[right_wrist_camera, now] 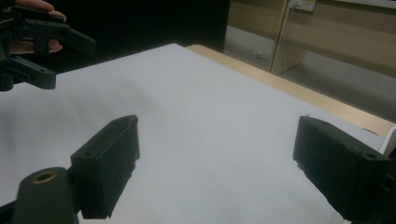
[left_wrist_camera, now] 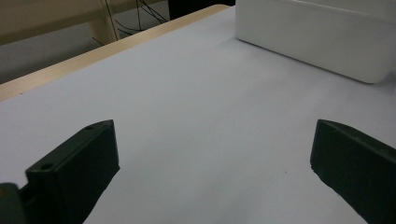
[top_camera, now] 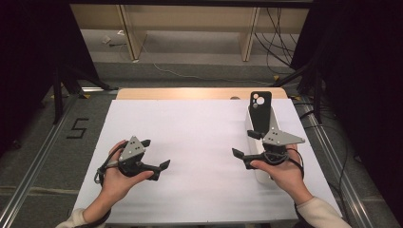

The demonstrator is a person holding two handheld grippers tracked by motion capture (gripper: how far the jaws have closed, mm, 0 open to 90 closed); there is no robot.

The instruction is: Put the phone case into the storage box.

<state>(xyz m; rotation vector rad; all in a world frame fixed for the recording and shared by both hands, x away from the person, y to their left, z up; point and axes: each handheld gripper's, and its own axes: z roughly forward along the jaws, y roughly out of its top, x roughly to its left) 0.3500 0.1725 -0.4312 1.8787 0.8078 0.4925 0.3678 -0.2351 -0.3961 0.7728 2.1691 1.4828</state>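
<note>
Dim room, bright white tabletop, soft shadows, near jaws blurred.

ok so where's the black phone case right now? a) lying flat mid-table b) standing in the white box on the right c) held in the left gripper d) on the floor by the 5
b: in the high view the phone case stands upright at the far end of the white box, beyond the right gripper; the left gripper is open and holds nothing.
</note>
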